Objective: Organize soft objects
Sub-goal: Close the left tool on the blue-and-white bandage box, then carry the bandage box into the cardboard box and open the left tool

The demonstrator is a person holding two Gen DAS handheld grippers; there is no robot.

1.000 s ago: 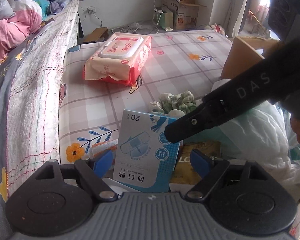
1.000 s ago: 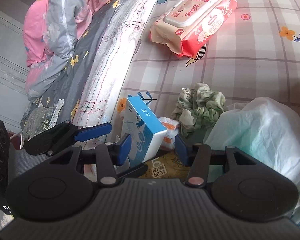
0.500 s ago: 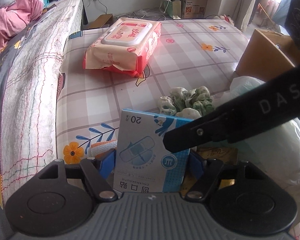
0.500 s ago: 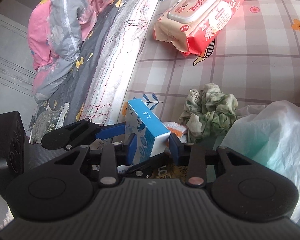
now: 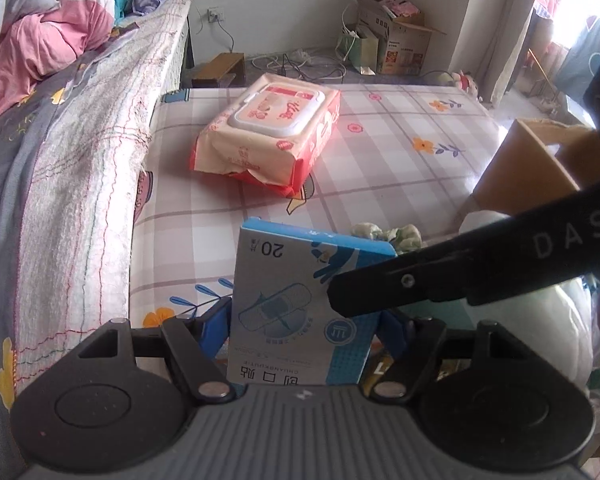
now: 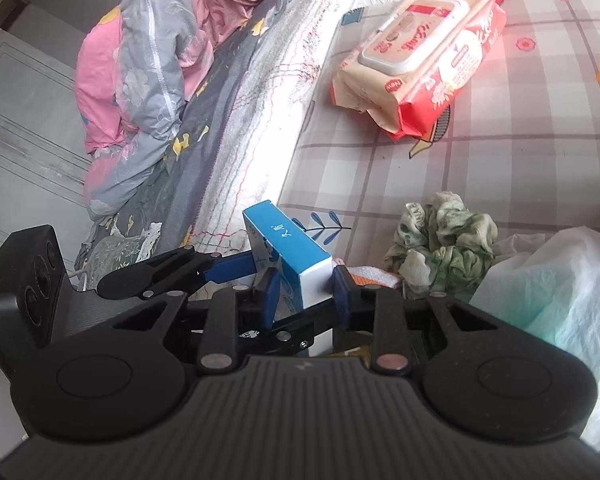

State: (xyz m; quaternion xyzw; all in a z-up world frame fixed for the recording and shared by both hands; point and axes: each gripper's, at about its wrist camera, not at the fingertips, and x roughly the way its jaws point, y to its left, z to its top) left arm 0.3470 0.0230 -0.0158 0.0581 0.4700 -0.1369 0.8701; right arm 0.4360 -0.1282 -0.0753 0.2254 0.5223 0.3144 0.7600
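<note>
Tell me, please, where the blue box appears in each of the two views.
Left wrist view: the blue box stands low in the middle, front face toward the camera, between the left gripper fingers.
Right wrist view: the same box is left of middle, seen edge-on.
Shared landmark: the wipes pack lies beyond it.

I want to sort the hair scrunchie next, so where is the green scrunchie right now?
In the right wrist view the green scrunchie lies on the checked mattress, right of the blue box, against the white plastic bag.
</note>
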